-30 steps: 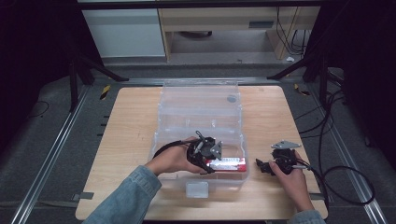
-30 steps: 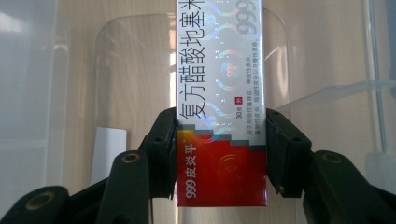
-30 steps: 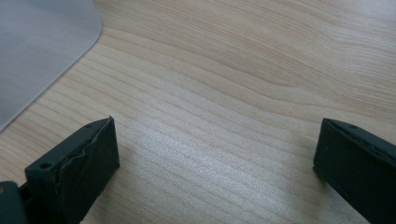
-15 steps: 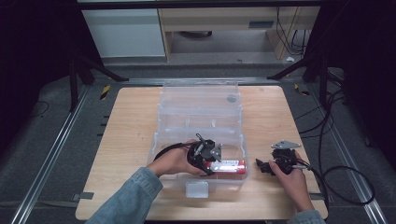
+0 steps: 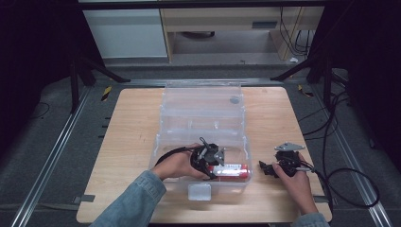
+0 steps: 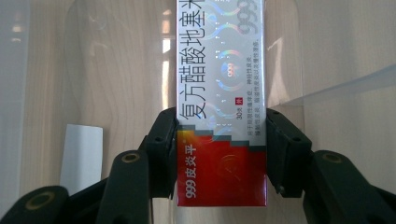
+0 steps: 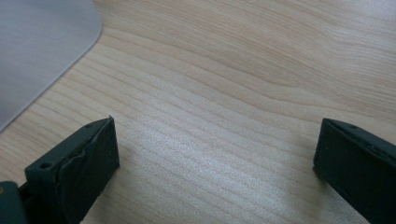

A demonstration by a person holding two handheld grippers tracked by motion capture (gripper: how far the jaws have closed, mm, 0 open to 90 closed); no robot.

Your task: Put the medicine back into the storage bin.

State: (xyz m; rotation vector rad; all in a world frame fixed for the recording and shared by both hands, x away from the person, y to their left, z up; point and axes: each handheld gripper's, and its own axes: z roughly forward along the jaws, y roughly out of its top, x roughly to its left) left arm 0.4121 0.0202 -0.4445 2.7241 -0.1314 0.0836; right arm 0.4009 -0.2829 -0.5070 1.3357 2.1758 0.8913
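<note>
Over the desk (image 5: 137, 142), the left gripper (image 6: 219, 140) grips a box (image 6: 220, 93) lengthwise inside the clear bin (image 5: 203, 109); the right gripper (image 7: 215, 163) rests alongside, fingers (image 7: 84, 163) spread.

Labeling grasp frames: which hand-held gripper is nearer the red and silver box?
Left. The left hand-held gripper is clamped on the box inside the clear bin; the right hand-held gripper rests open beside the bin.

Print is read on one box only.
On the red-and-silver box (image 6: 222, 93), "999皮炎平", "复方醋酸地塞米", "999" and "30g" are printed along its length.
</note>
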